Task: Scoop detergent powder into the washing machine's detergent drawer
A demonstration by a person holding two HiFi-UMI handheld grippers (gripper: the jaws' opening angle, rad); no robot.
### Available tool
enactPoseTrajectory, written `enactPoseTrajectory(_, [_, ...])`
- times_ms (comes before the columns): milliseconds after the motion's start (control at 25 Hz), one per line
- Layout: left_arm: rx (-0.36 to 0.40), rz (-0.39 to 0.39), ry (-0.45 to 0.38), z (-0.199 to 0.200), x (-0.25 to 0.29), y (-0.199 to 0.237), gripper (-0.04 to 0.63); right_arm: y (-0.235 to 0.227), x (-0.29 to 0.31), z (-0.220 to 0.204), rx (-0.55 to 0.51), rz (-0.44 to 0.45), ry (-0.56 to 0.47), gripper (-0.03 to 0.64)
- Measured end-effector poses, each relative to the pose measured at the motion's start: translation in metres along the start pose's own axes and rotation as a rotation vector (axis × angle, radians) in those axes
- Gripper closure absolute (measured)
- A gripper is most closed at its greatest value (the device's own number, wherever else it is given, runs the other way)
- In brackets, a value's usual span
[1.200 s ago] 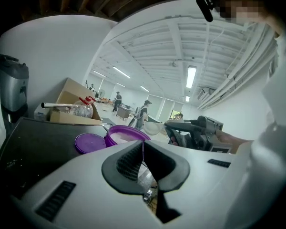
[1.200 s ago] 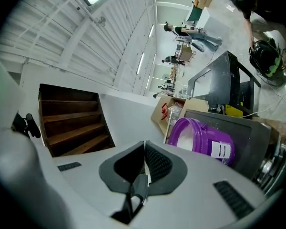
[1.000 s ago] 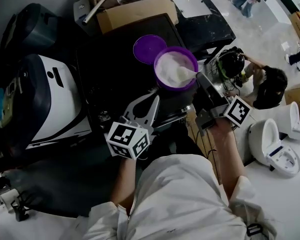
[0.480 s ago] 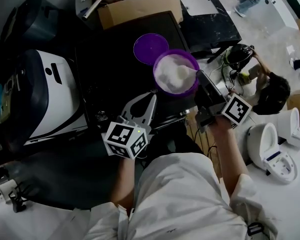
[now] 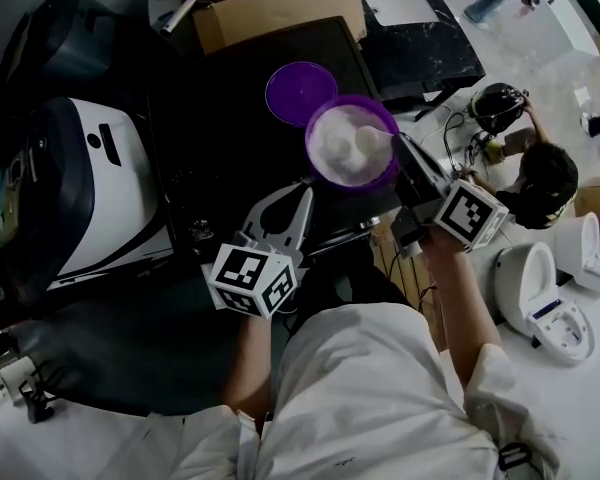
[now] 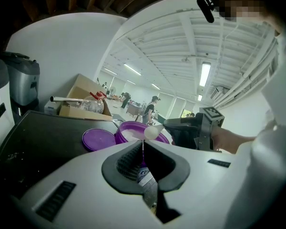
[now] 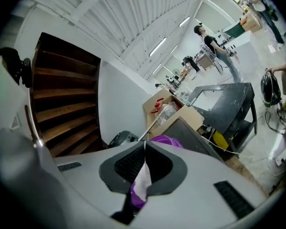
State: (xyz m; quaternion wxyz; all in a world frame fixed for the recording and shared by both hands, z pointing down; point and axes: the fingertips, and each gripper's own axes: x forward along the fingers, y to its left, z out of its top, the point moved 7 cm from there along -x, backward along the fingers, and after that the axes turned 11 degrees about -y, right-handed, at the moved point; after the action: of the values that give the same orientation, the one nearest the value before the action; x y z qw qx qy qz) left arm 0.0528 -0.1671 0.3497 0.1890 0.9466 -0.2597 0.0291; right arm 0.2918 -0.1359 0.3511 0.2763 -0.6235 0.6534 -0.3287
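A purple tub (image 5: 385, 168) full of white detergent powder stands on a black machine top (image 5: 220, 118), its purple lid (image 5: 300, 93) lying just behind it. My right gripper (image 5: 400, 150) is shut on the handle of a white scoop (image 5: 365, 143) whose bowl rests in the powder. The right gripper view shows the white handle (image 7: 143, 178) pinched between the jaws. My left gripper (image 5: 305, 193) is shut just in front of the tub's near-left side. In the left gripper view the scoop (image 6: 152, 131) sits above the tub rim (image 6: 128, 126), beside the lid (image 6: 99, 139).
A white and dark appliance (image 5: 90, 198) stands to the left. A cardboard box (image 5: 270, 13) with a clear bottle sits behind the black top. A person (image 5: 545, 173) crouches on the floor at the right, near cables and white fixtures (image 5: 555, 288).
The right gripper has shifted the scoop slightly further over the powder. The left gripper has stayed where it was.
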Motion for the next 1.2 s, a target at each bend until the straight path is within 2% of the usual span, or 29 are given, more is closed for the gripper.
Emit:
enactPoseTrajectory(360, [-0.005,-0.001,0.004,-0.001,-0.001,0.003,0.574,0.001,0.001,-0.008,-0.171,-0.063,0.074,0.609])
enactPoseTrajectory(680, [-0.001,-0.008,0.006,-0.002,-0.001,0.006,0.574,0.003,0.005,-0.018,-0.314,-0.090,0.100,0.611])
enactPoseTrajectory(1200, [-0.007,-0.018,0.008,-0.001,-0.001,0.008,0.574,0.008,0.010,-0.030,-0.403,-0.107,0.151,0.611])
